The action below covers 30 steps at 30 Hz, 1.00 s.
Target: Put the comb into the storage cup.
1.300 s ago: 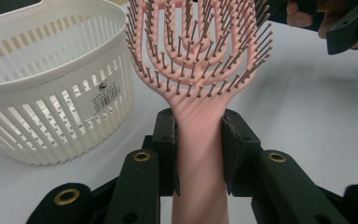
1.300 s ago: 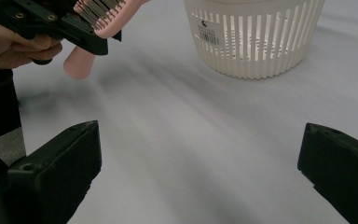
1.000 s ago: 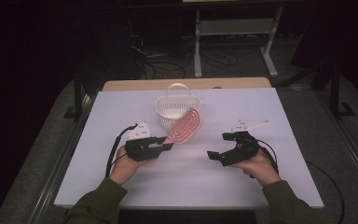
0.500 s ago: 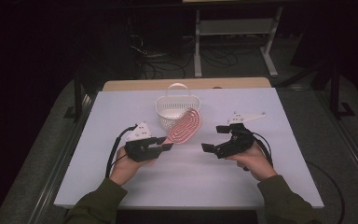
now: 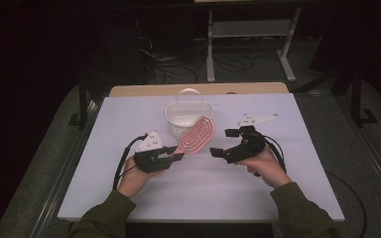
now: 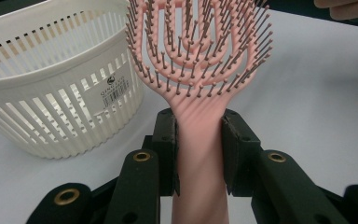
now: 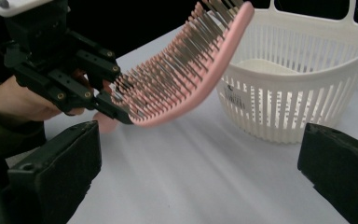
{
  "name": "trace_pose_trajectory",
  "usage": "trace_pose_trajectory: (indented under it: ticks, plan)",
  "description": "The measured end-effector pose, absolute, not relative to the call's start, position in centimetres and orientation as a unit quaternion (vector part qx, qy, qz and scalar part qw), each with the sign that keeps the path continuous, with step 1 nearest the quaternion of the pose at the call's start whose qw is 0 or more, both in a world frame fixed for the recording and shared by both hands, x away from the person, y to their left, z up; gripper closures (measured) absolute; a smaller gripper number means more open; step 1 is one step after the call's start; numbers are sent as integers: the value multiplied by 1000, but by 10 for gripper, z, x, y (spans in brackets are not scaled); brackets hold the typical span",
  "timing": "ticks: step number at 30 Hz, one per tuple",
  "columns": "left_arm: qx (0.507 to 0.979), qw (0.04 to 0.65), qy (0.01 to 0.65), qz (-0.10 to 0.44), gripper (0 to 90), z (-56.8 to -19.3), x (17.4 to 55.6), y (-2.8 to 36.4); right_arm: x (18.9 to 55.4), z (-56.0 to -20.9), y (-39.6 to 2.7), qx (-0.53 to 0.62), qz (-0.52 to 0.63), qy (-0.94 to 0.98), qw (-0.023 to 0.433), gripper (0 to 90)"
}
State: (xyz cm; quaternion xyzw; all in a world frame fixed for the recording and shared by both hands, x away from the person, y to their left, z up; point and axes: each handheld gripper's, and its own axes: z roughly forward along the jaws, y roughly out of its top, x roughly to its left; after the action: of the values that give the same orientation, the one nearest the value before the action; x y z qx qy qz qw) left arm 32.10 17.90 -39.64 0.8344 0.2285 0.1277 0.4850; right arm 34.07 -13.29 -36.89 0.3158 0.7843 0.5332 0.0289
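- High view: the left gripper (image 5: 171, 157) holds the pink hairbrush (image 5: 197, 135) tilted above the table (image 5: 104, 163), just in front of the white basket (image 5: 188, 115); the right gripper (image 5: 225, 143) stands near it, jaws apart and empty.
- Left gripper view: jaws clamp the hairbrush (image 6: 200, 70) at its stiff handle, the best hold.
- Right gripper view: the brush looks light, its bristles springy.

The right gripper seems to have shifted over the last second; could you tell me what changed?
The right gripper moved leftward toward the pink hairbrush, jaws open and empty. The left gripper stayed put, shut on the brush handle; the white basket has not moved.
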Motion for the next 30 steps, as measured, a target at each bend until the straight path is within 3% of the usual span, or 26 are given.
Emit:
trace_pose_trajectory:
  ticks: [30]
  plan:
    - [824,497,235,137,701,-397,318,182,357,-362,-109,309,544,779,20,0]
